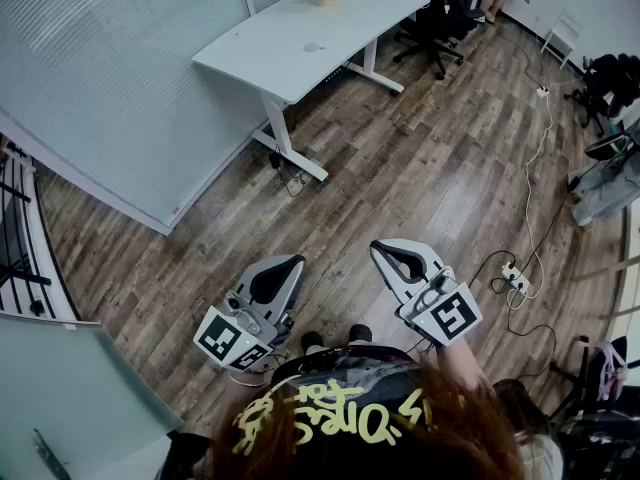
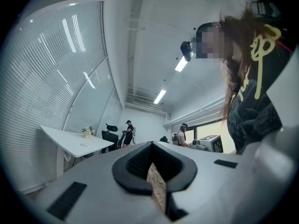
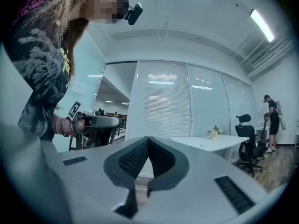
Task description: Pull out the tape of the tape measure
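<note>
Cool, even light from ceiling strips (image 2: 160, 96), faint shadows, heavy fisheye bending and dark corners in gripper views.

A pale speck (image 1: 312, 46) on the desk (image 1: 350, 13) (roundish) is too small to name.

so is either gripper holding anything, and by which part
Nothing is held: the left gripper and the right gripper are both shut, fingers together, with nothing between them.

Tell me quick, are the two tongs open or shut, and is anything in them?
Left tongs: shut, holding nothing.
Right tongs: shut, holding nothing.
</note>
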